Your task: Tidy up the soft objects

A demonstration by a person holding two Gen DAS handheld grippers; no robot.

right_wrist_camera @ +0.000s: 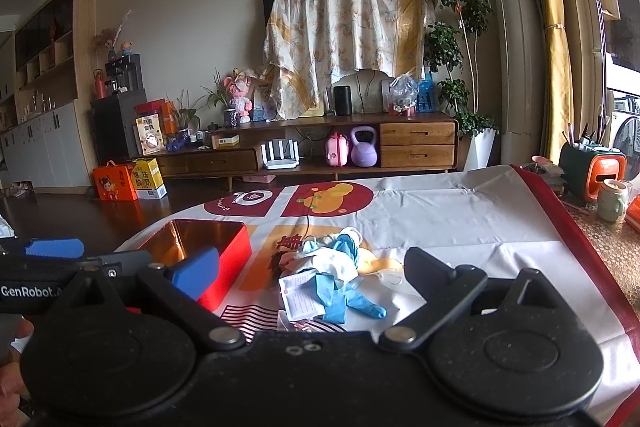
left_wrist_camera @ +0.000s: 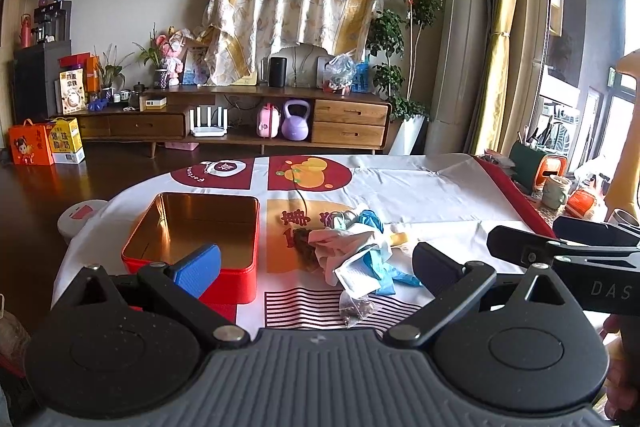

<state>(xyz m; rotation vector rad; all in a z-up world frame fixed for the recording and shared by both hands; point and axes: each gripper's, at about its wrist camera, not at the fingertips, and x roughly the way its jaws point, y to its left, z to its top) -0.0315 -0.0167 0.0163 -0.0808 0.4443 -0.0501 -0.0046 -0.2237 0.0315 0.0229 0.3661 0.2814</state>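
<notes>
Tabletop: white printed cloth (left_wrist_camera: 420, 187).
Pile: crumpled blue-white soft items (left_wrist_camera: 360, 251), right of red tin box (left_wrist_camera: 192, 247).
Left tool (left_wrist_camera: 316, 267): agape, empty.
Right tool (right_wrist_camera: 312, 267): agape, empty, pile centred ahead.

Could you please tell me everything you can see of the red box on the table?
The red box is a square, open-topped tin with rounded corners, red outside and shiny gold inside, apparently empty. It sits upright on the printed tablecloth, left of the pile of soft items, apart from it. Neither gripper touches it.
</notes>
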